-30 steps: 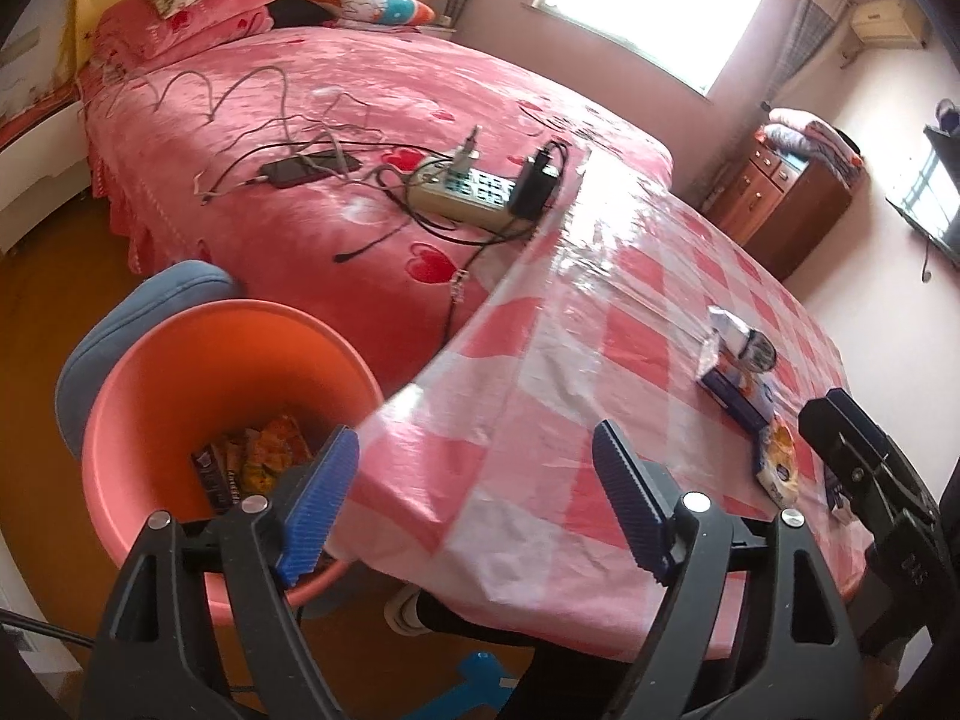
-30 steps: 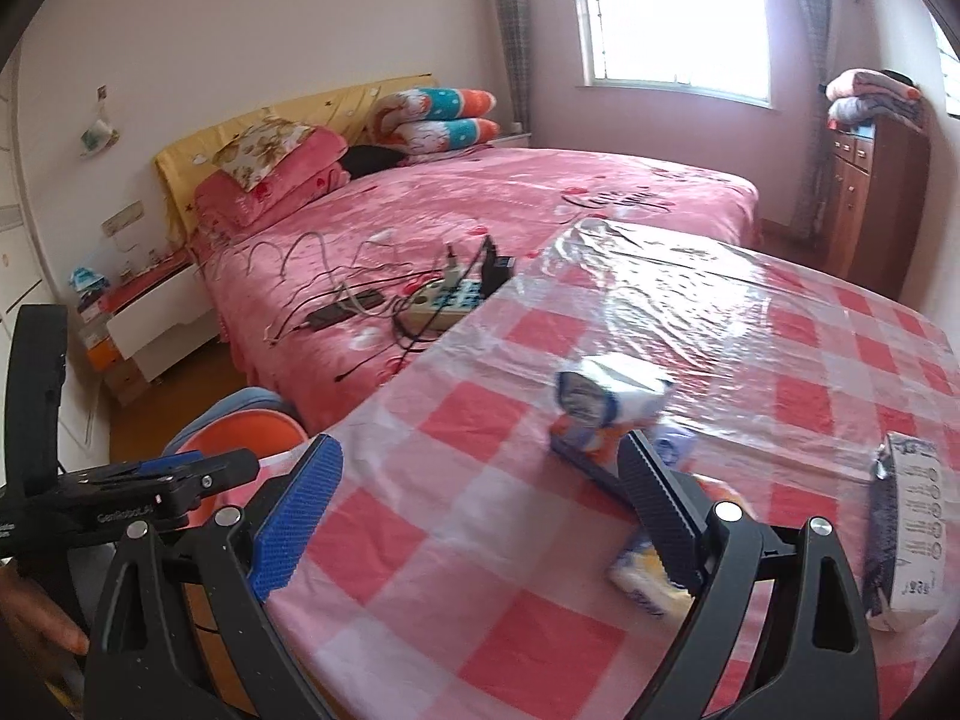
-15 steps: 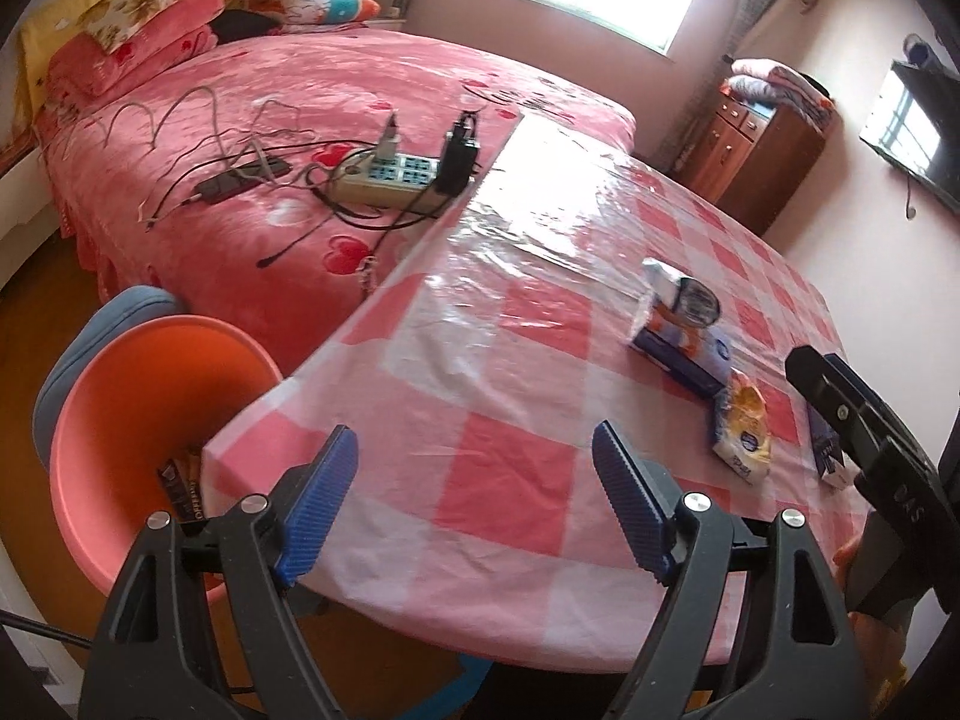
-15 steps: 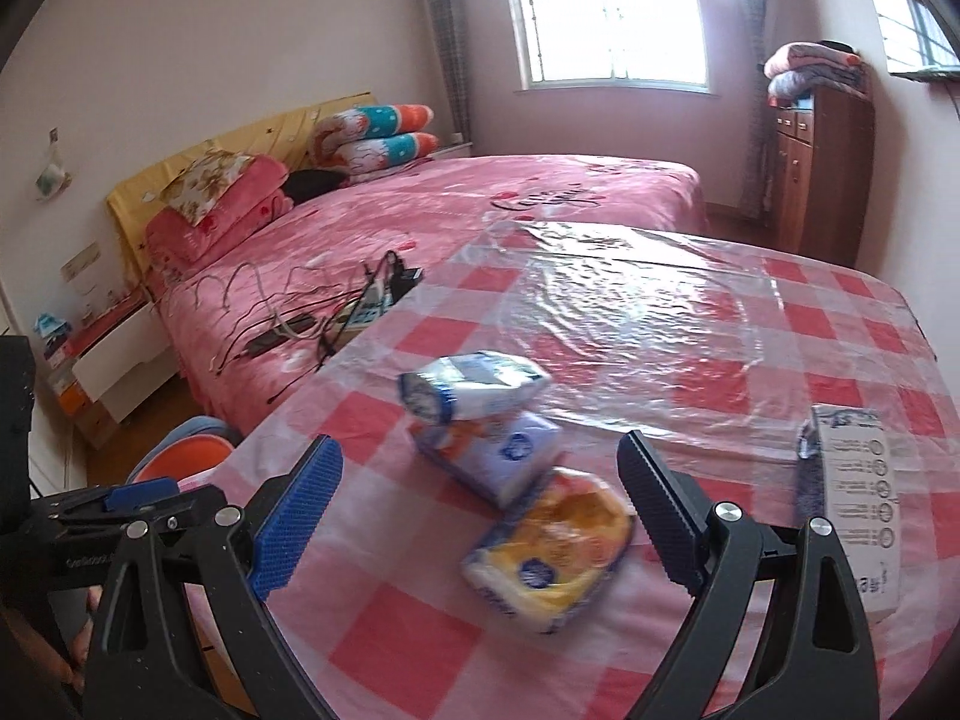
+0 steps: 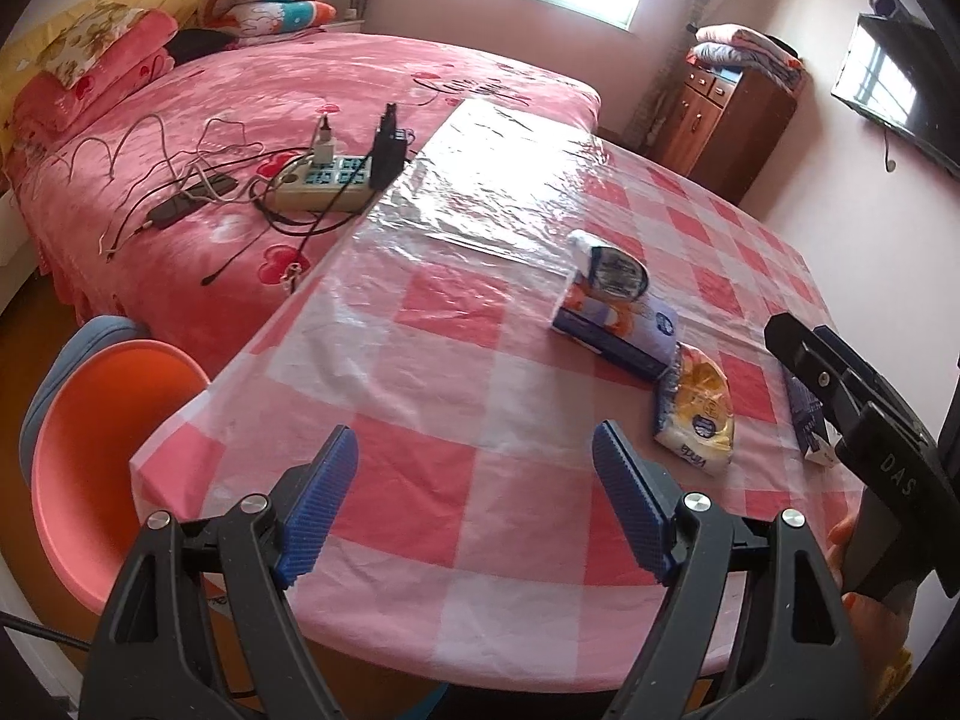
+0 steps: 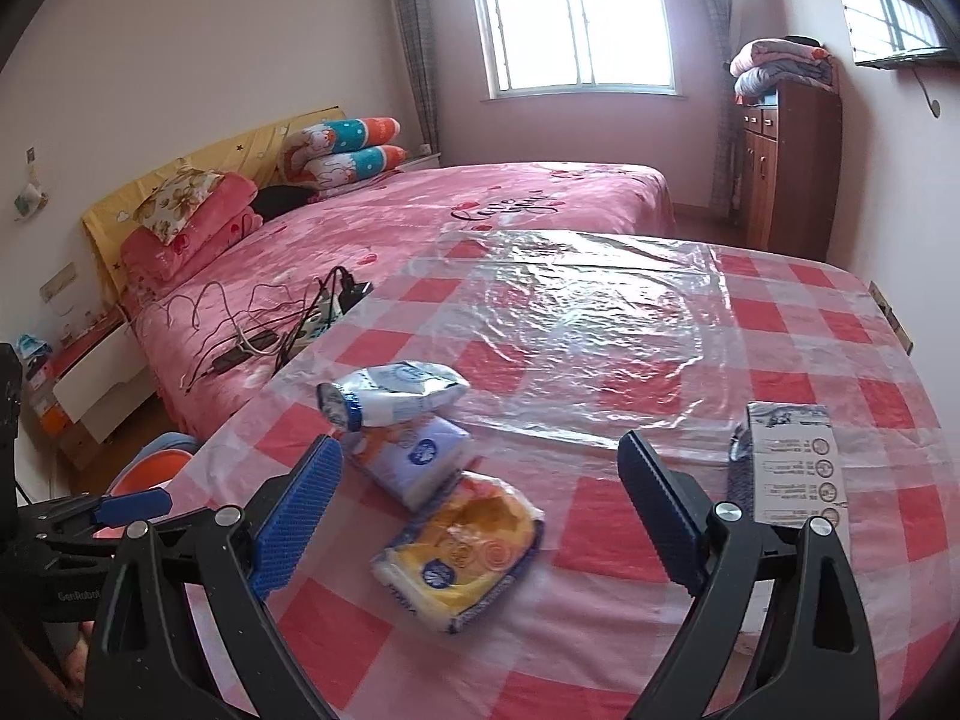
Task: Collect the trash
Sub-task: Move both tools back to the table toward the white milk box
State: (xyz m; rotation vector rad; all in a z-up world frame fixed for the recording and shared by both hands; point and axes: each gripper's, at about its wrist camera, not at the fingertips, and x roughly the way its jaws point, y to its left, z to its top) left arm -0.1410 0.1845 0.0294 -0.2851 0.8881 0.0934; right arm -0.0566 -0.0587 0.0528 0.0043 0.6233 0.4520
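Bin (image 5: 90,456) half hidden by table (image 5: 420,396); contents apparently unseen.

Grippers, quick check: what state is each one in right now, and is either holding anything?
Left gripper: open, holding nothing, above the checked tablecloth.
Right gripper: open, holding nothing; the yellow packet lies untouched on the tablecloth below it.

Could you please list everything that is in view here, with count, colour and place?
yellow packet: 1, yellow, table front
white-blue packs: 2, stacked, behind it
carton: 1, white-purple, table right
table: 1, pink-checked under clear plastic
bin: 1, orange, floor left of table
power strip: 1, beige, on bed with cables
bed: 1, pink, beyond table
cabinet: 1, brown, by window
left gripper: open, empty
right gripper: open, empty
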